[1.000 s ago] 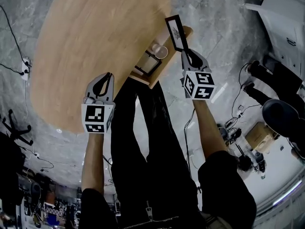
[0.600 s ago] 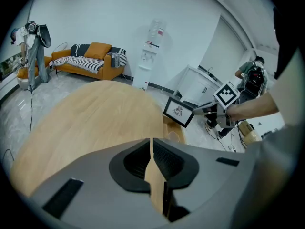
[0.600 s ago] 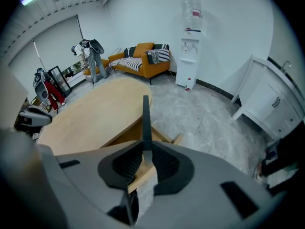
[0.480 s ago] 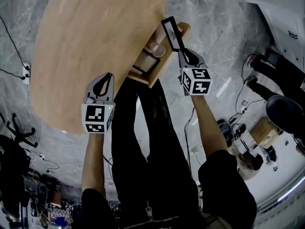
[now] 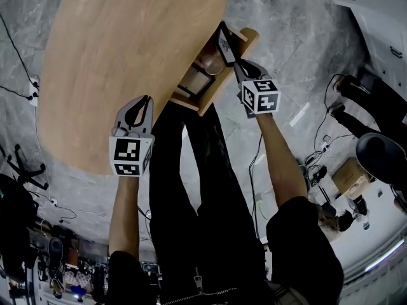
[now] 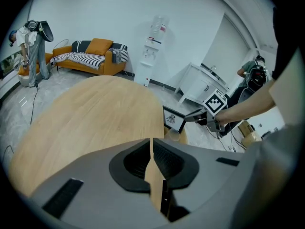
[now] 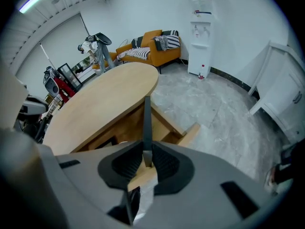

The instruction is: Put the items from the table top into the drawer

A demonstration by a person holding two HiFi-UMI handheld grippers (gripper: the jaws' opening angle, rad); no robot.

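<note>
Steeply angled down, the right gripper [image 5: 235, 64] clamps a black-framed card [image 5: 224, 42] by one end, above the open drawer [image 5: 249, 40] at the table's [image 5: 127, 43] right edge. Inside the drawer sit a cup [image 5: 213, 67] and a dark frame [image 5: 196, 81]. The left gripper [image 5: 141, 105], jaws together and empty, hangs over the table's near edge.

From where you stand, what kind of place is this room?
Probably an office lounge or shared workroom: an orange sofa and a water dispenser stand by the white wall, white cabinets are at one side, and a large oval wooden table stands on a grey stone-look floor.
</note>
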